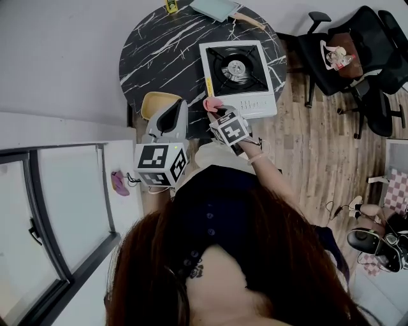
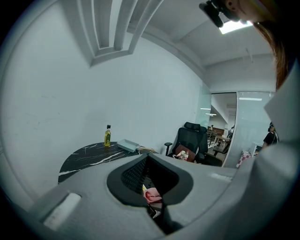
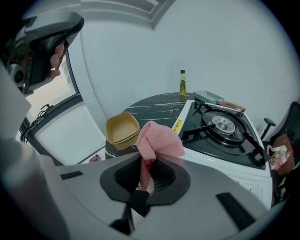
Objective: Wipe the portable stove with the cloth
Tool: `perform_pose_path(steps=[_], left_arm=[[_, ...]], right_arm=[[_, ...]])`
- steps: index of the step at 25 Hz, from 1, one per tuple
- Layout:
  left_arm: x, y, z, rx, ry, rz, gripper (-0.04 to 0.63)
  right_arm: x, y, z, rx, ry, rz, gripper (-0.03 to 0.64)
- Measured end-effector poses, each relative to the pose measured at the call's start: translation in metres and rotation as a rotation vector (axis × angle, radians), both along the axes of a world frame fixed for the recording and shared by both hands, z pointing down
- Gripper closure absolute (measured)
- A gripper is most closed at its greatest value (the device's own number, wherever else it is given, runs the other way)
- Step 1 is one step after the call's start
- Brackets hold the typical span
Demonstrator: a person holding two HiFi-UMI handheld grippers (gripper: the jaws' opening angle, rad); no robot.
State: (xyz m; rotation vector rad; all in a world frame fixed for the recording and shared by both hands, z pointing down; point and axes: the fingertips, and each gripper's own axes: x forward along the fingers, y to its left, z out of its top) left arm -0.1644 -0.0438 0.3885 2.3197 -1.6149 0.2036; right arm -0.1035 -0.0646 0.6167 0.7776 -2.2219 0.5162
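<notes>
The white portable stove (image 1: 239, 71) with its black burner top sits on the right half of the round black marble table (image 1: 159, 51). My right gripper (image 1: 220, 114) hovers at the stove's near left corner, shut on a bunched pink cloth (image 1: 211, 104). In the right gripper view the cloth (image 3: 159, 138) sticks up from the right gripper (image 3: 144, 176), with the stove (image 3: 225, 136) just beyond it to the right. My left gripper (image 1: 167, 121) is held at the table's near edge over a yellow bowl (image 1: 155, 100). The left gripper (image 2: 152, 206) looks shut, nothing in it.
A yellow bottle (image 1: 171, 6) and a pale tray (image 1: 217, 7) stand at the table's far edge. Stacked yellow bowls (image 3: 123, 129) sit left of the stove. Black office chairs (image 1: 347, 51) stand on the wooden floor at right. A white ledge and window (image 1: 57, 191) are at left.
</notes>
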Motion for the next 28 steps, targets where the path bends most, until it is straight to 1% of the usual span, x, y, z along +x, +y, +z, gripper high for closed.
perform_pose_path(steps=[6, 9, 12, 17, 25, 28], left_arm=[[-0.006, -0.002, 0.001, -0.001, 0.002, -0.007, 0.583], [-0.008, -0.004, 0.0, -0.003, 0.001, -0.01, 0.583], [-0.01, -0.006, 0.001, -0.004, 0.0, -0.008, 0.583], [-0.015, -0.01, 0.002, -0.005, -0.002, -0.012, 0.583], [-0.017, -0.014, 0.001, -0.012, -0.005, -0.009, 0.583], [-0.019, -0.016, 0.002, -0.012, -0.006, -0.01, 0.583]], right_arm=[[-0.004, -0.012, 0.0, 0.01, 0.042, 0.005, 0.58], [-0.007, -0.018, -0.003, 0.026, 0.045, -0.009, 0.58], [-0.007, -0.02, -0.001, 0.008, 0.046, 0.002, 0.58], [-0.012, -0.028, -0.005, 0.027, 0.058, -0.011, 0.58], [-0.013, -0.04, -0.005, 0.024, 0.076, -0.001, 0.58], [-0.012, -0.043, -0.002, 0.022, 0.114, -0.002, 0.58]])
